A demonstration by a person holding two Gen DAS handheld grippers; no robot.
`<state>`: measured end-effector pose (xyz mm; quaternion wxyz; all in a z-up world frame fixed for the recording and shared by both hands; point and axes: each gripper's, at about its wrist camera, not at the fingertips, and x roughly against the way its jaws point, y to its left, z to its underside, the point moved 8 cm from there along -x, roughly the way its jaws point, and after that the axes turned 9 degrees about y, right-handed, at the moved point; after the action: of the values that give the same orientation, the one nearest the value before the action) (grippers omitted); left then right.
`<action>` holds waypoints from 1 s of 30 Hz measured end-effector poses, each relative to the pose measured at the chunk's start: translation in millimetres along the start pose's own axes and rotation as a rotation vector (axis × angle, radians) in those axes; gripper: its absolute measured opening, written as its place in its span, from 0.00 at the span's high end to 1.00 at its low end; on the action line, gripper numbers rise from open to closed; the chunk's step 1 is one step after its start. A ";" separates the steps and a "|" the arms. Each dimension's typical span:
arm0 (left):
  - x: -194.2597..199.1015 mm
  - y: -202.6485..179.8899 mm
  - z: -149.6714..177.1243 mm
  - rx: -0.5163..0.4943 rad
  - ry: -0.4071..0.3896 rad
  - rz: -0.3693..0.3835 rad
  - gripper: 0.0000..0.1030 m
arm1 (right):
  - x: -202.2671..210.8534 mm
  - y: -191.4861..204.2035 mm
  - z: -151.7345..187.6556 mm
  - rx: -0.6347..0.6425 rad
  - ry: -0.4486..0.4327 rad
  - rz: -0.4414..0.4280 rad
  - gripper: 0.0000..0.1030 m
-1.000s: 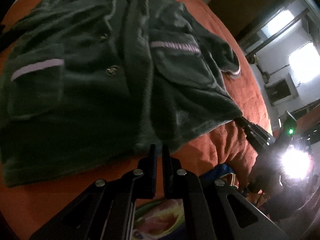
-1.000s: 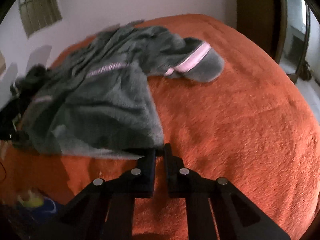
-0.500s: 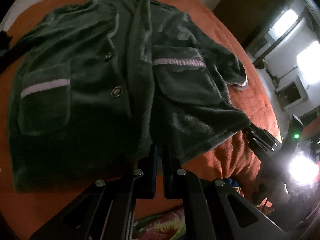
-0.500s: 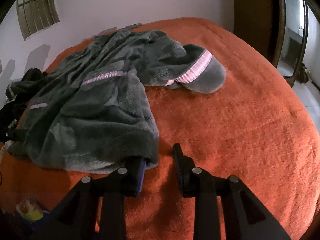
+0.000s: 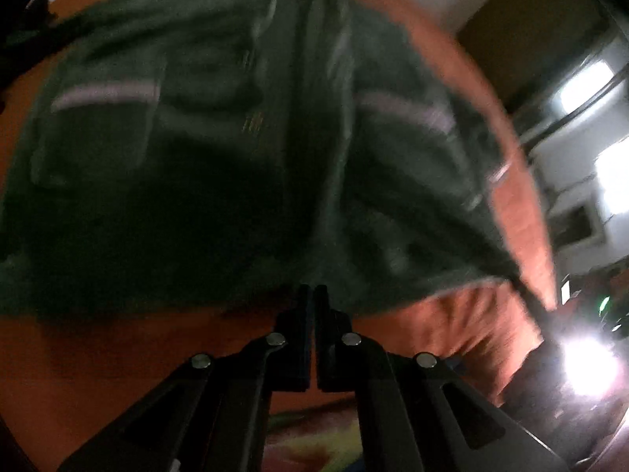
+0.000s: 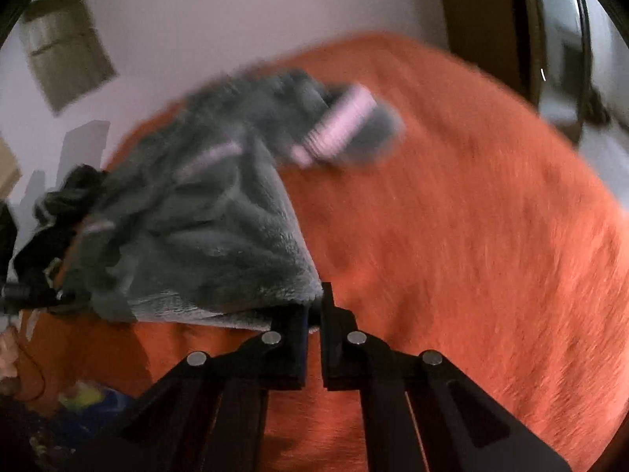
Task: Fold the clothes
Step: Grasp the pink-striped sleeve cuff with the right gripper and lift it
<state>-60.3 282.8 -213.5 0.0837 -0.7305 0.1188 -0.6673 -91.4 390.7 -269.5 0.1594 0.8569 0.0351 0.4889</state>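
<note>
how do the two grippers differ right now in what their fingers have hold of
The right gripper is shut on the green fleece jacket, at its bottom corner, the hem lifted off the orange bedspread. The left gripper is shut too, at the jacket's bottom edge near the front opening, but blur hides whether fabric is pinched. Both point down at the same jacket.

A fleece jacket (image 5: 243,149) lies spread open on a blanket-covered bed (image 6: 471,236), its hem nearest both grippers. The left gripper (image 5: 313,295) sits at the hem's middle, while the right gripper (image 6: 314,306) sits at the hem's corner. A sleeve (image 6: 350,126) lies folded across the jacket's far side.
</note>
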 end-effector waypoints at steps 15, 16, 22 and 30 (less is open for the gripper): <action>76.4 7.8 -7.3 -0.165 -0.068 0.004 0.98 | 47.7 -40.3 -48.1 -0.080 0.154 -0.098 0.55; 82.7 15.3 -13.9 -0.170 -0.060 -0.019 0.98 | 46.6 -48.0 -59.0 -0.081 0.199 -0.065 0.55; 104.7 64.0 -54.5 -0.238 -0.002 -0.135 0.98 | 9.5 -91.6 -115.4 -0.233 0.426 0.018 0.52; 76.9 63.3 -121.4 -0.102 0.040 0.041 0.98 | -47.0 -108.4 -174.6 -0.602 0.278 -0.289 0.52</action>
<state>-178.7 204.6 -146.2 0.0576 -0.7177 0.1691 -0.6730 -253.7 524.9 -259.5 0.4658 0.6832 0.0318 0.5615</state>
